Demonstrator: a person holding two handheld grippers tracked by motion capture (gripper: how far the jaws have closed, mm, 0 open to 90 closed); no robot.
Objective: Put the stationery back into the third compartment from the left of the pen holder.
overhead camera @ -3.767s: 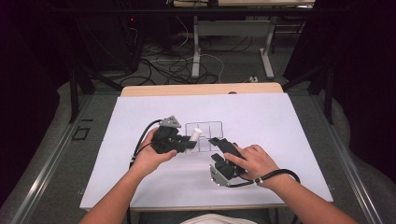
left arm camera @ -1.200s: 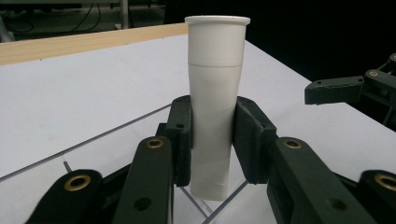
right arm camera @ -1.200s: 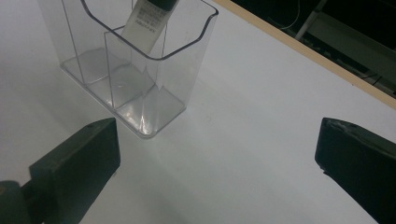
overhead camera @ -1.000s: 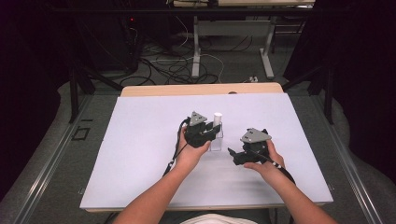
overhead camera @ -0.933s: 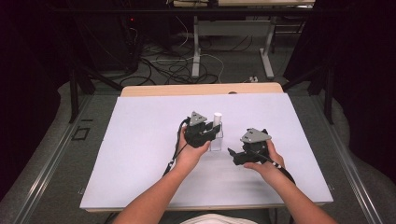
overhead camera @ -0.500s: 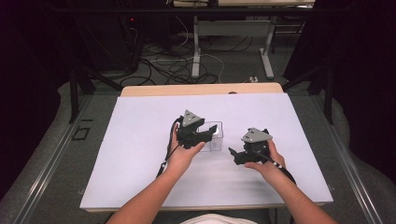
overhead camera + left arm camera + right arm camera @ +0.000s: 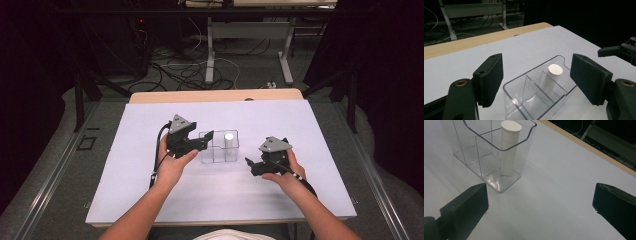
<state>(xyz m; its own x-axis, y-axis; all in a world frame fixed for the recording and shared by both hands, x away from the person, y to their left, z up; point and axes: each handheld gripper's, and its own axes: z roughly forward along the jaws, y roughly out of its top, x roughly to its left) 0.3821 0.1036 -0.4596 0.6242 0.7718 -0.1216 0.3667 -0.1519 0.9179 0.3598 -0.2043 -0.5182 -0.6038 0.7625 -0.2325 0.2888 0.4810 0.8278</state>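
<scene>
Clear plastic organizer (image 7: pixel 219 147) sits mid-frame on the white table (image 7: pixel 150 200) in the high view, divided into compartments. White cylinder (image 7: pixel 229 145) stands upright in its right-hand compartment, top end about level with the rim; the other compartments look bare.

Left gripper (image 7: pixel 204 140) is just left of the organizer, held in the left hand (image 7: pixel 172 165), grey three-cornered plate on top, jaw tips at the organizer's upper-left edge. Its jaws have just been opening — nothing pinched. In the left gripper view the two black pads stand wide apart at left and right of the frame, the organizer (image 7: pixel 536 100) below and between them, the cylinder (image 7: pixel 552 77) in the far compartment, free of both pads.

Right gripper (image 7: pixel 252 165) sits right of the organizer, near but apart, in the right hand (image 7: pixel 285 175), tips pointing left toward it. Right gripper view — jaws spread to the lower-left and lower-right corners, bare table between them, gripping nothing; organizer (image 7: pixel 496 170) at upper left, cylinder (image 7: pixel 509 150) upright in its near compartment. Wooden table edge (image 7: pixel 584 147) runs across the upper right.
</scene>
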